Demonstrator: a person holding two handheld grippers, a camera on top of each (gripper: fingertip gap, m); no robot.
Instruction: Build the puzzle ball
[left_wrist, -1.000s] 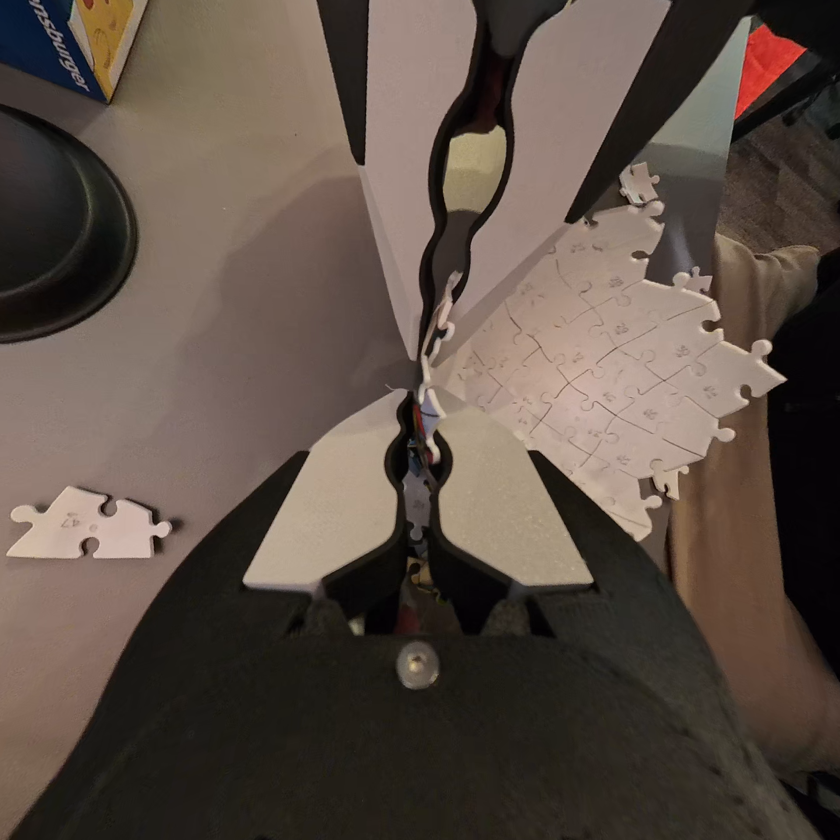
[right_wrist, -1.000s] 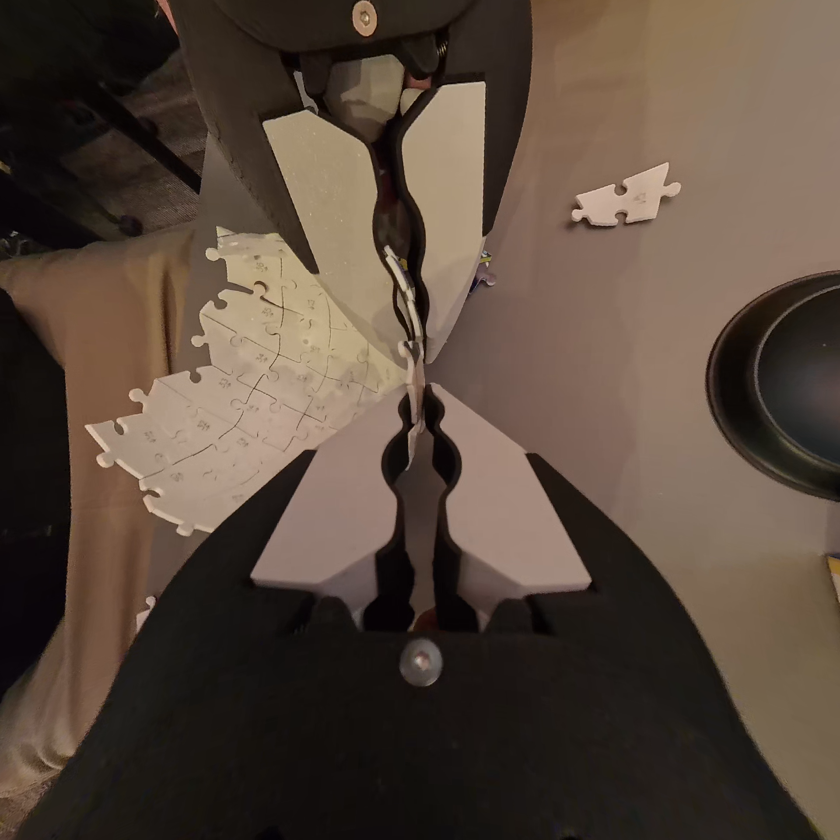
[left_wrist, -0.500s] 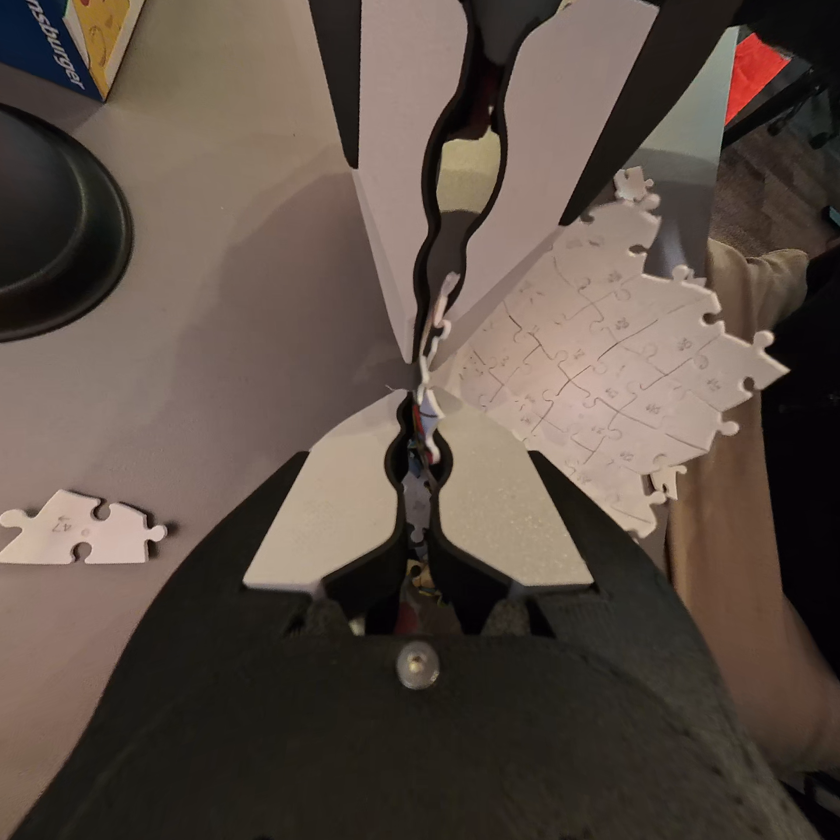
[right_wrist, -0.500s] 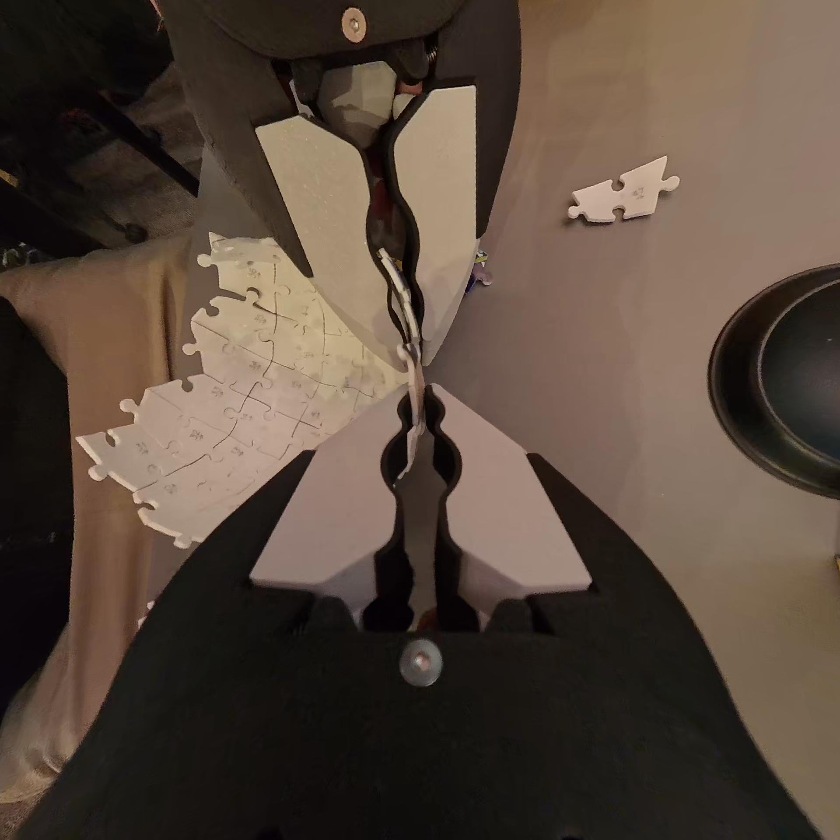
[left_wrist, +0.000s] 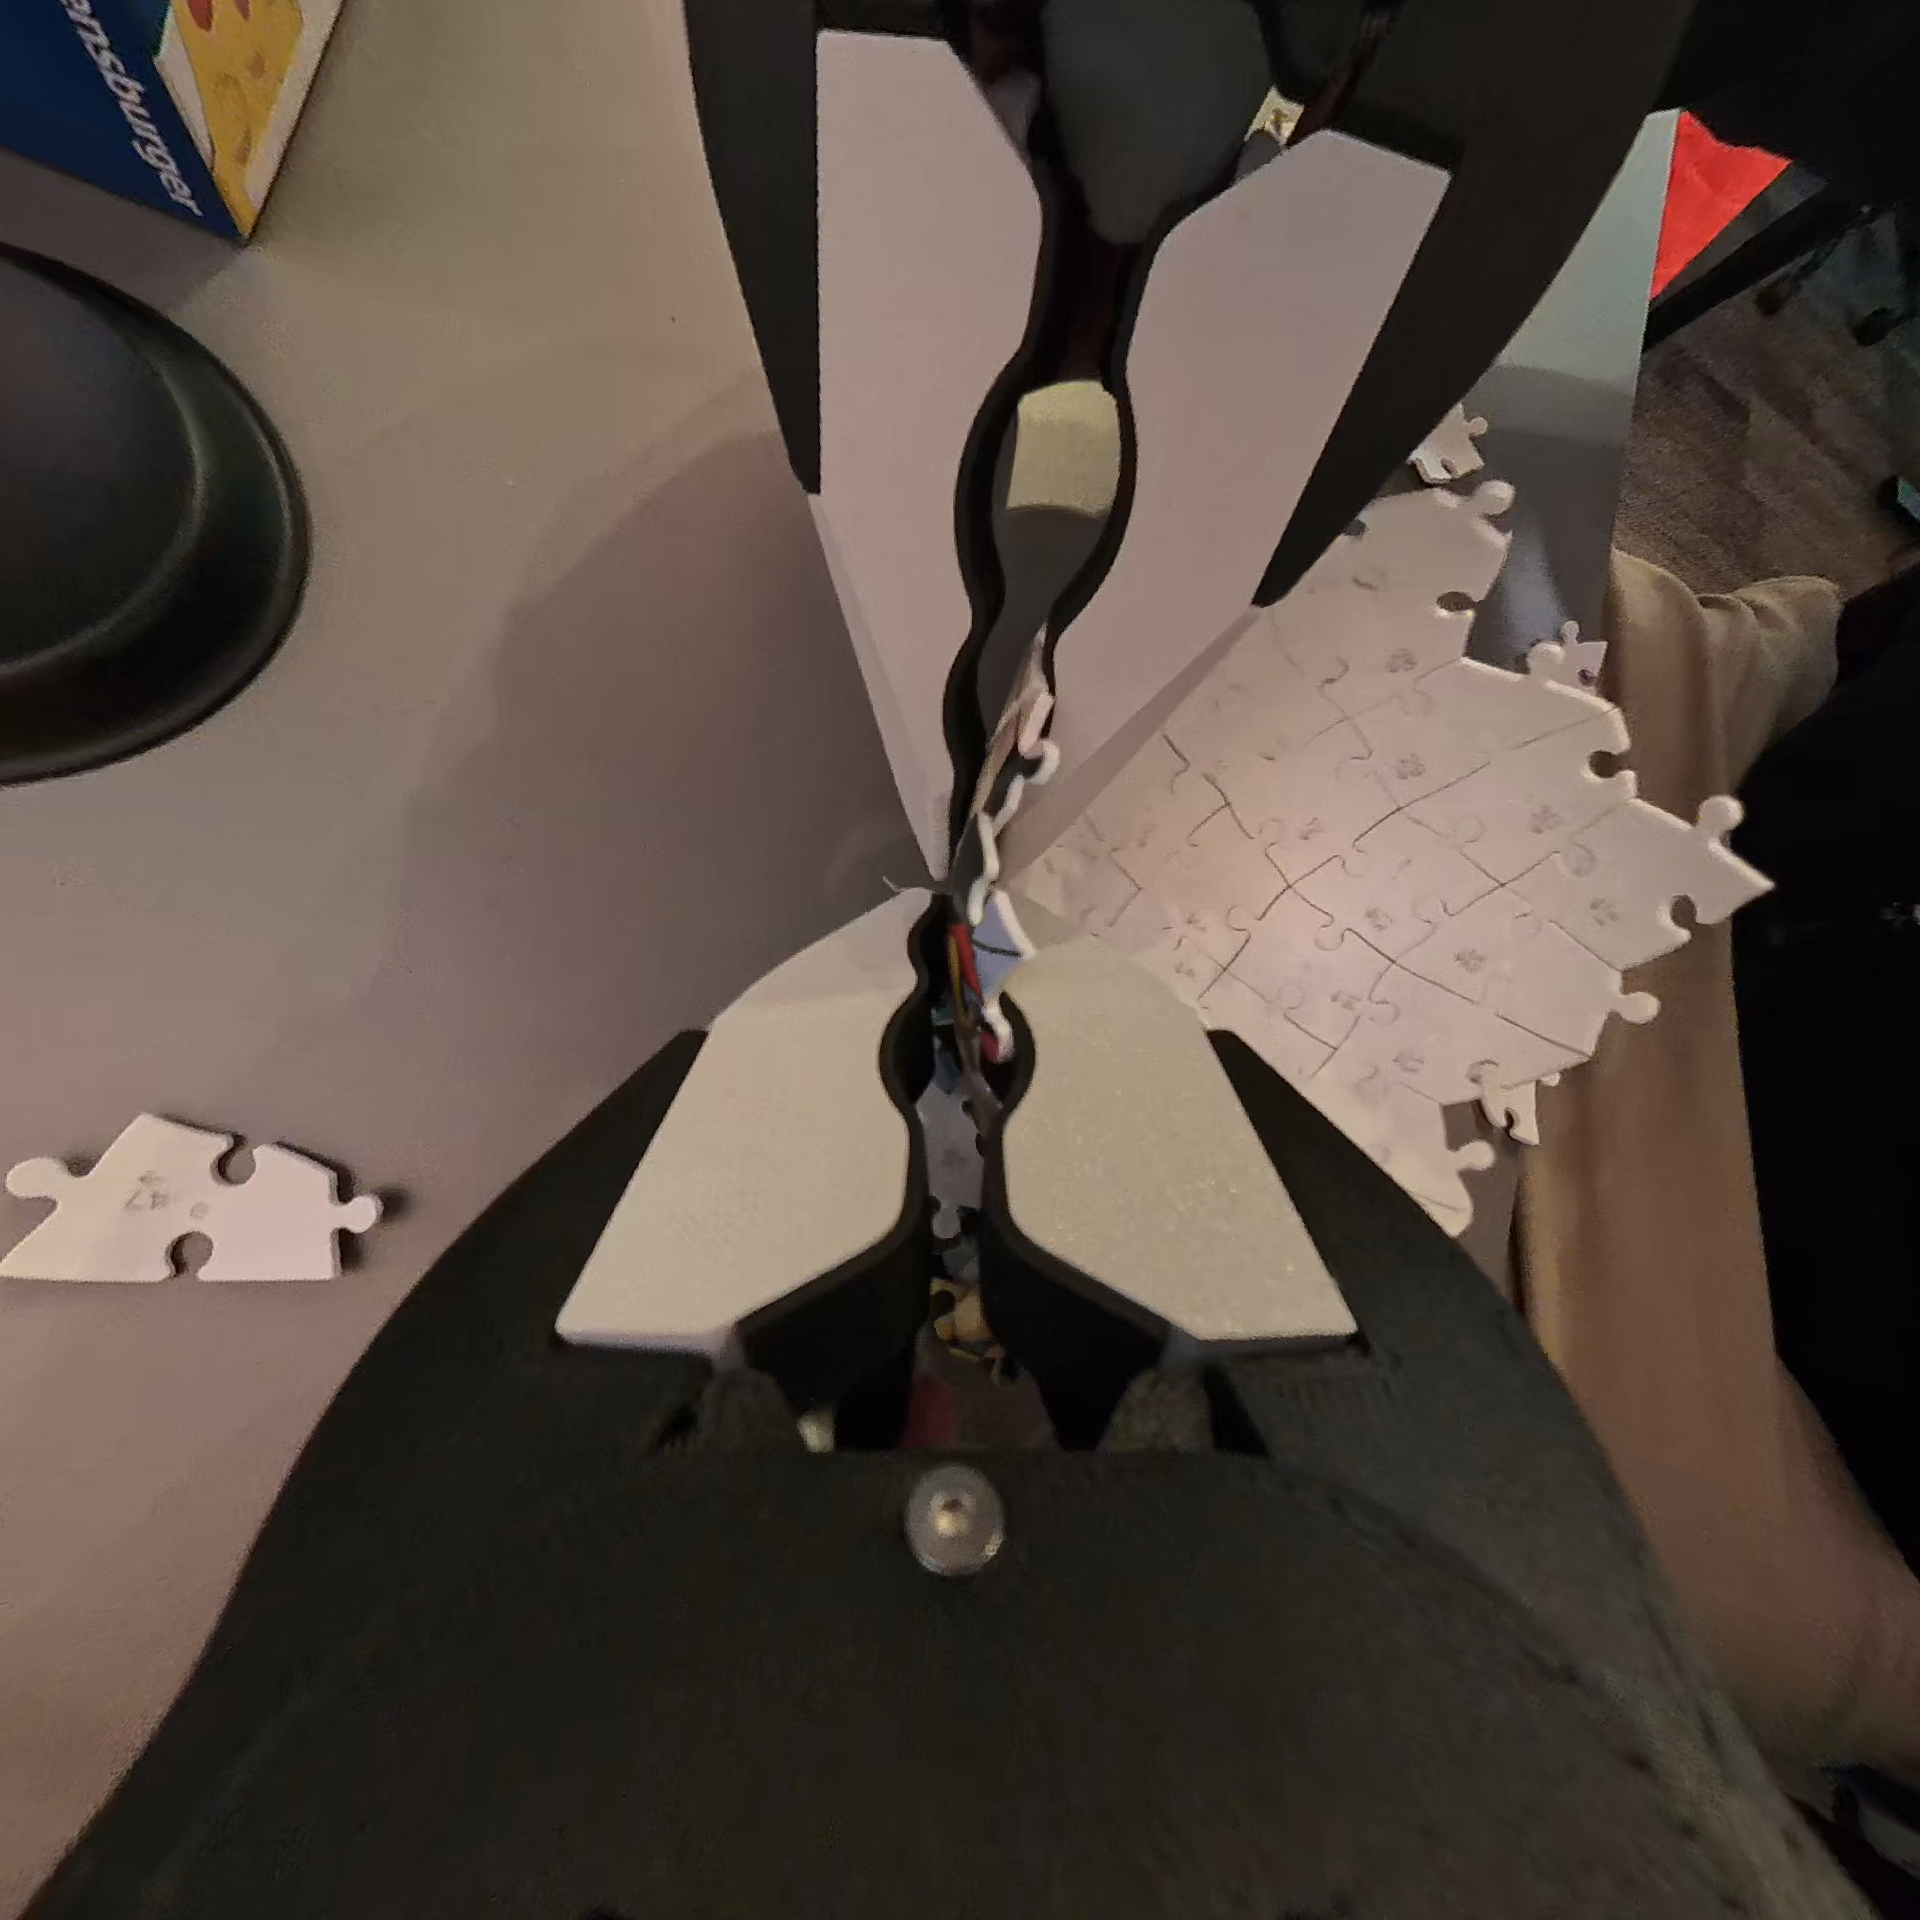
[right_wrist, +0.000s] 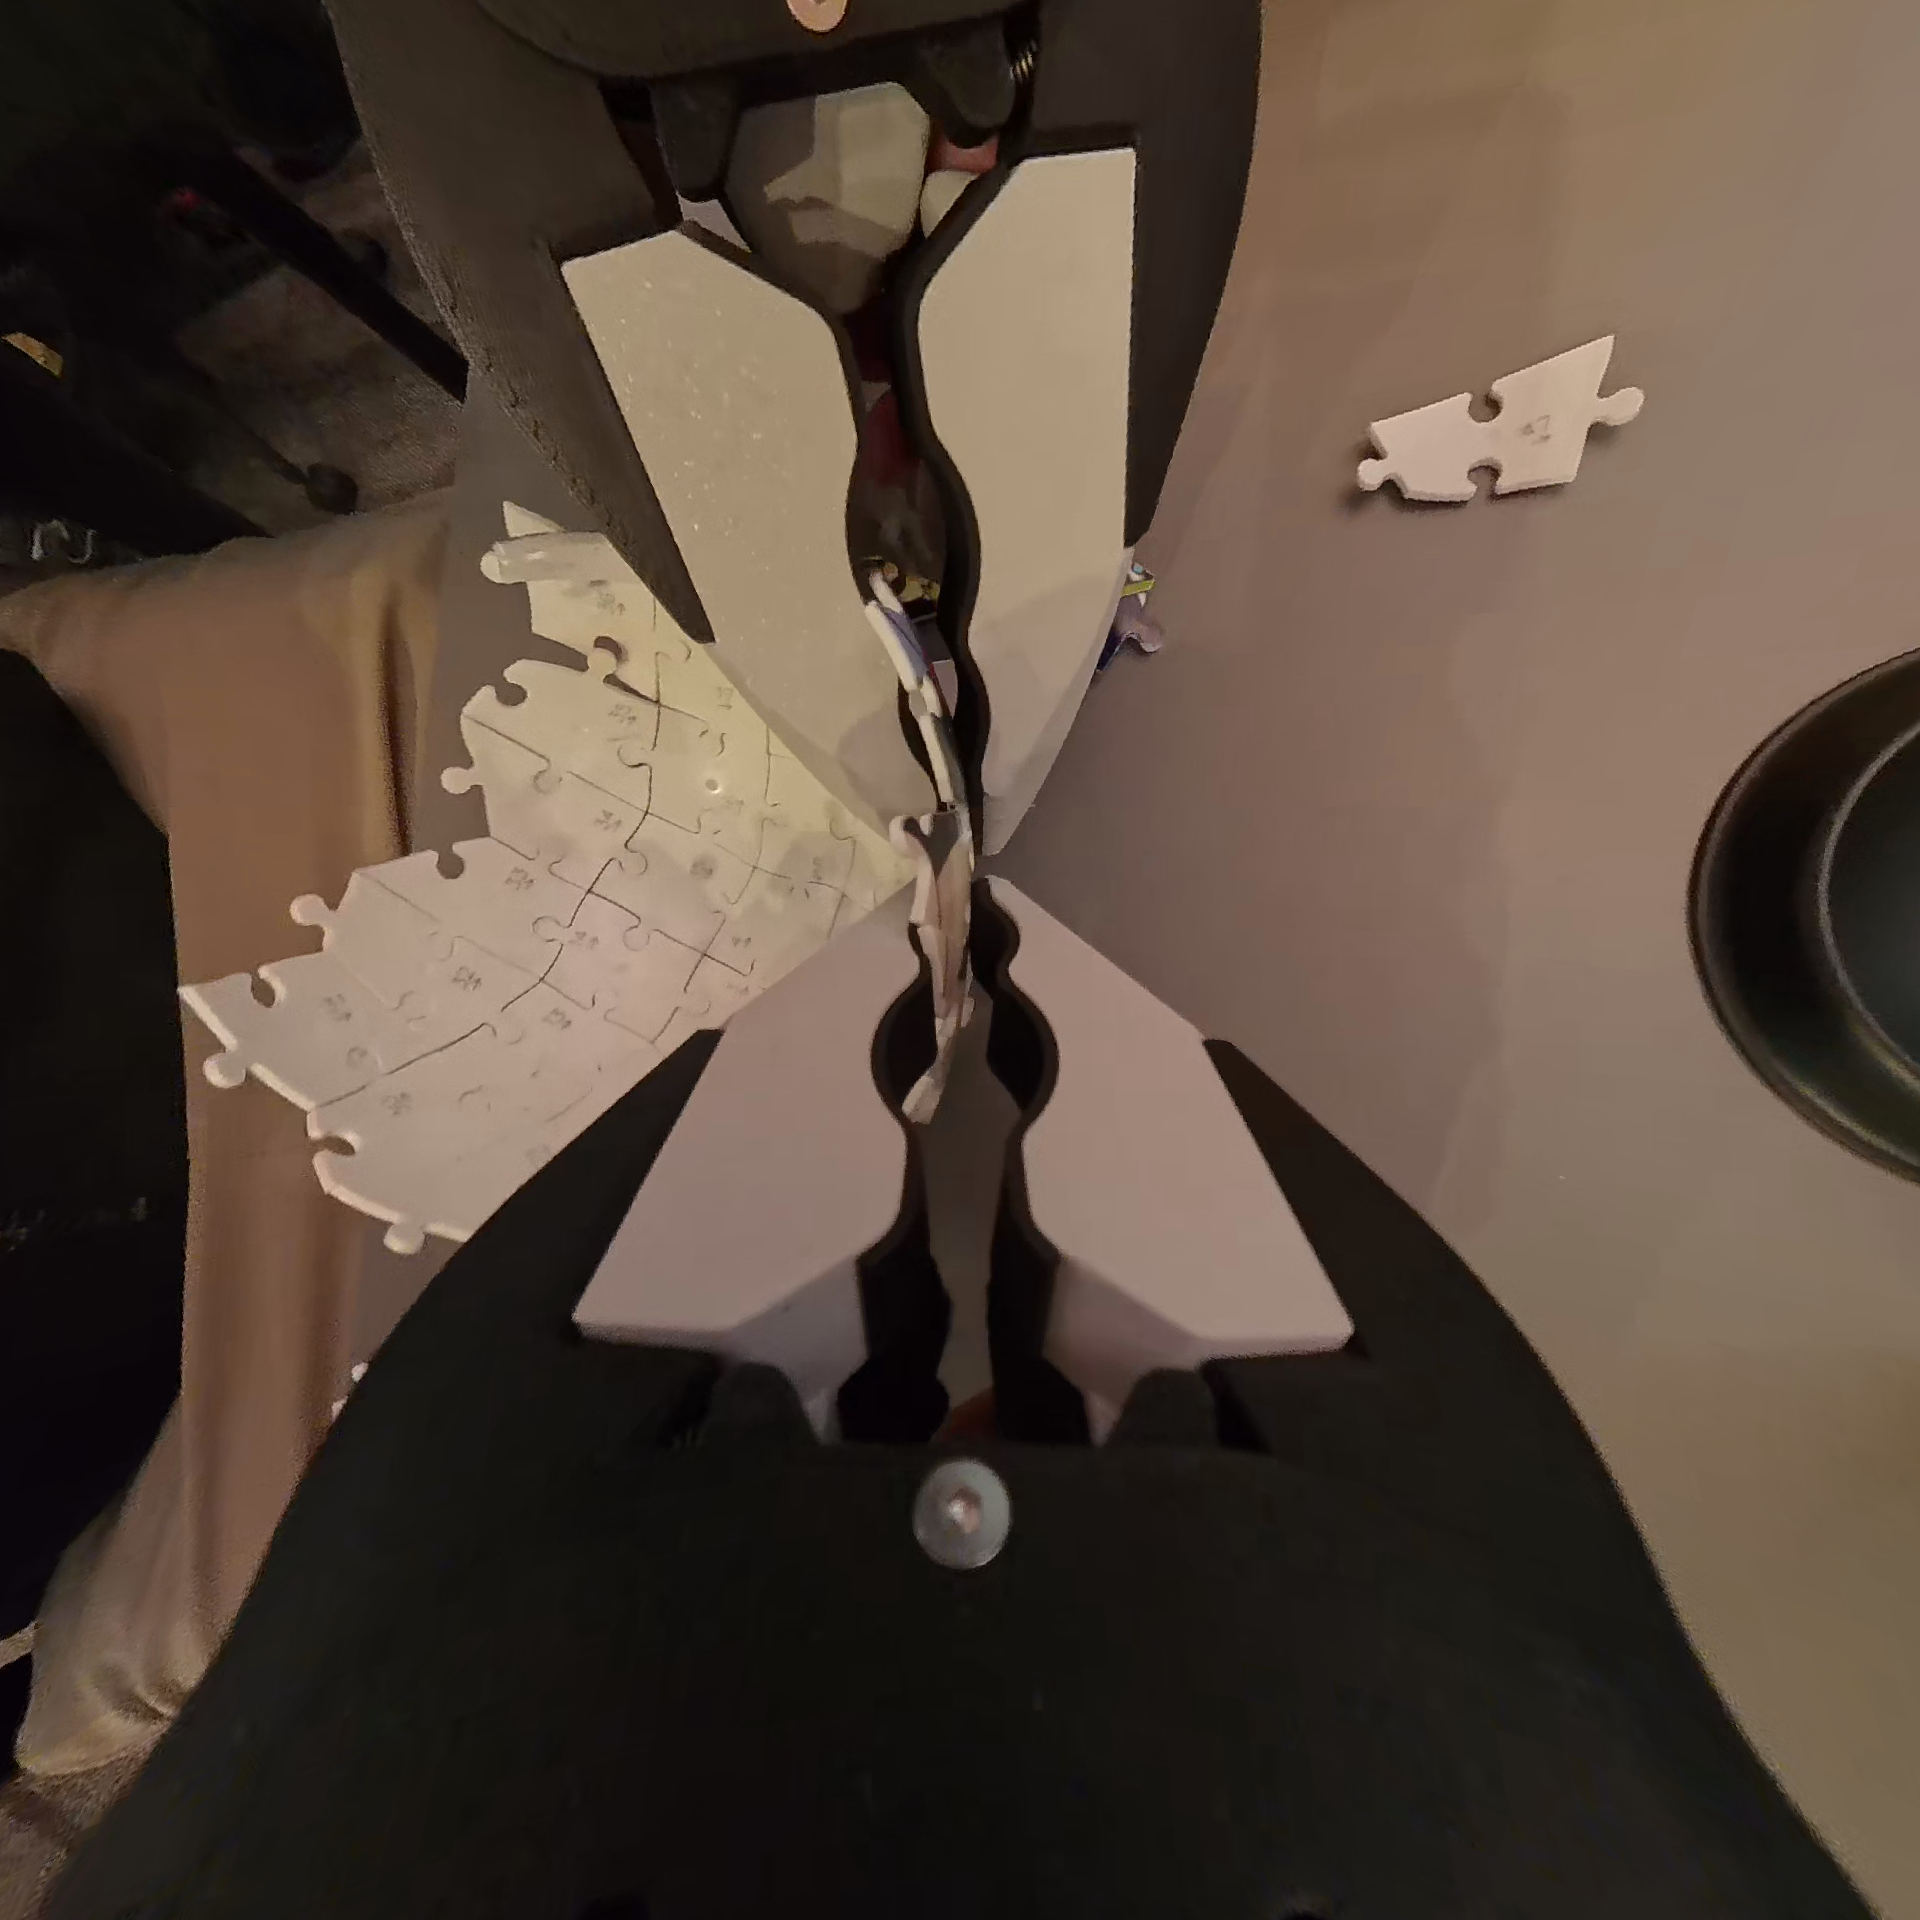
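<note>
1. The assembled puzzle section (left_wrist: 1382, 883) is a curved sheet of interlocked white pieces, its plain numbered backs in view, with ragged tabbed edges. Where it passes between the grippers it is seen edge-on, and there some printed colour shows on the other face.
2. It is held in the air over the edge of the grey bench (left_wrist: 540, 727), and part of it fans out past that edge above tan cloth (right_wrist: 208, 727).
3. The left gripper (left_wrist: 961, 935) and the right gripper (right_wrist: 971, 894) face each other tip to tip, each lying roughly level above the bench.
4. The left jaws are pressed together on the section's near edge; the right jaws pinch the same edge from the opposite side.
5. The pinched edge runs along the line joining the two grippers, and the sheet spreads away sideways from it.
6. A joined pair of pieces (left_wrist: 187, 1216) lies flat on the bench, well apart from the grippers, near a black bowl (right_wrist: 1829, 935).
</note>
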